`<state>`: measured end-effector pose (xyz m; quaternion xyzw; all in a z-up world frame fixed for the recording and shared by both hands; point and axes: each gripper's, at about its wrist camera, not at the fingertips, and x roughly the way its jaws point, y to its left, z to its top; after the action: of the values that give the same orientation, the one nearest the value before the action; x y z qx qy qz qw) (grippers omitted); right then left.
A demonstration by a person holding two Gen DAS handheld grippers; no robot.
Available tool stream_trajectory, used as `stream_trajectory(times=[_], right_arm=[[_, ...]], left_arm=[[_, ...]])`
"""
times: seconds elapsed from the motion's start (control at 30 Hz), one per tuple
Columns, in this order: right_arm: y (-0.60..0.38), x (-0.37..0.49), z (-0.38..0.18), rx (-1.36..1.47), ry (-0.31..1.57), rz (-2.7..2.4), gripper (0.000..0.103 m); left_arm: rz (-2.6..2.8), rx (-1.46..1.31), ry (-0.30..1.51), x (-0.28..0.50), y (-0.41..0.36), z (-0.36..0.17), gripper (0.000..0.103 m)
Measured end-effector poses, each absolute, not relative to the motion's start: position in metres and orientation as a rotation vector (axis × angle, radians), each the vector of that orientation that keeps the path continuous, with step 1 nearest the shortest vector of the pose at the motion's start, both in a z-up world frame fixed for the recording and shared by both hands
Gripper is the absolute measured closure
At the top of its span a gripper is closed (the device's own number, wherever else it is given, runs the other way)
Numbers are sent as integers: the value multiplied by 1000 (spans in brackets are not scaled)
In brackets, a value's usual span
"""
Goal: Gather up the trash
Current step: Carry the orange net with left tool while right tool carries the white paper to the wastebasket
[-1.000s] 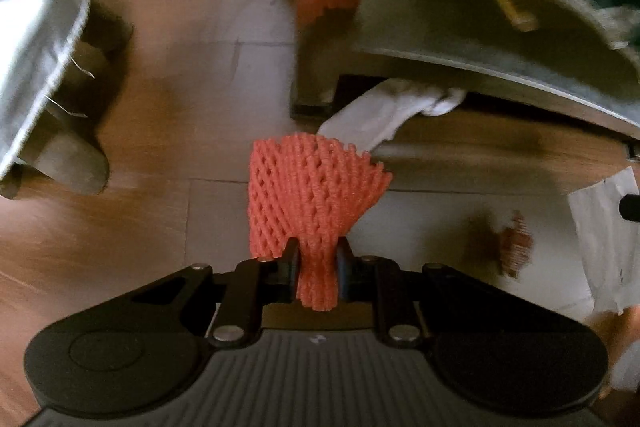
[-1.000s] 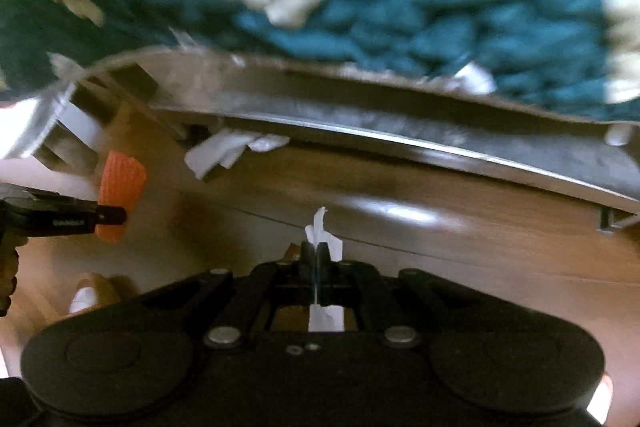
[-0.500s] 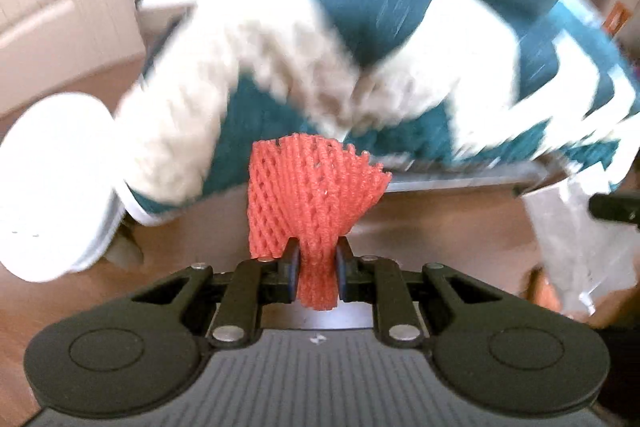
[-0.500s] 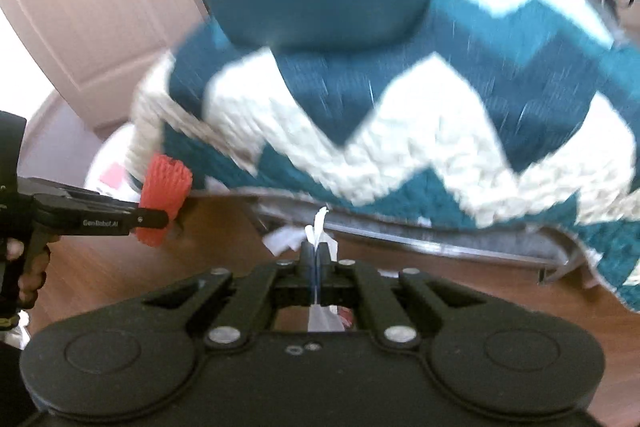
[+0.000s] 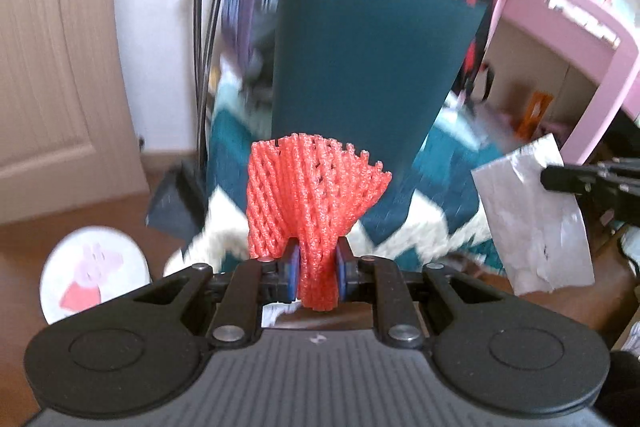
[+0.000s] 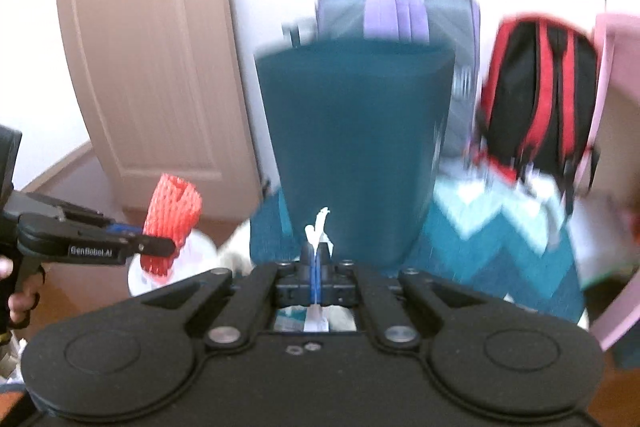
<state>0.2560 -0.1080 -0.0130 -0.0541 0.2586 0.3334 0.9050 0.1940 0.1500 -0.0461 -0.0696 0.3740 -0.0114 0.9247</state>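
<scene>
My left gripper [image 5: 316, 267] is shut on a red foam net sleeve [image 5: 312, 203], which fans out above the jaws. The net sleeve also shows at the left of the right wrist view [image 6: 172, 215], in the left gripper [image 6: 160, 247]. My right gripper [image 6: 316, 259] is shut on a crumpled white paper scrap [image 6: 319, 223], seen edge-on. In the left wrist view the paper [image 5: 532, 215] hangs from the right gripper [image 5: 552, 179] at the right. A tall dark teal bin [image 6: 352, 147] stands straight ahead of both grippers; it also shows in the left wrist view [image 5: 368, 67].
The bin stands on a teal and white zigzag blanket [image 6: 500, 239]. Behind it are a purple suitcase [image 6: 396, 7] and a red and black backpack [image 6: 536, 95]. A pink shelf unit [image 5: 572, 39] is at the right, a beige door [image 6: 148, 67] at the left. A round white lid with a cartoon pig [image 5: 94, 271] lies on the wooden floor.
Both grippers have risen and tilted up from the floor, still holding their trash. The view has swung from the floor and blanket edge to the upright teal bin and the bags behind it.
</scene>
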Motion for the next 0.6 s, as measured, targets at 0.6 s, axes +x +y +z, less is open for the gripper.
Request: stream_trajectory(times=[0.6], right_arm=[[-83,313,144,-117,219,656,102]], left_arm=[[-61,-150,563,262,127,108,86]])
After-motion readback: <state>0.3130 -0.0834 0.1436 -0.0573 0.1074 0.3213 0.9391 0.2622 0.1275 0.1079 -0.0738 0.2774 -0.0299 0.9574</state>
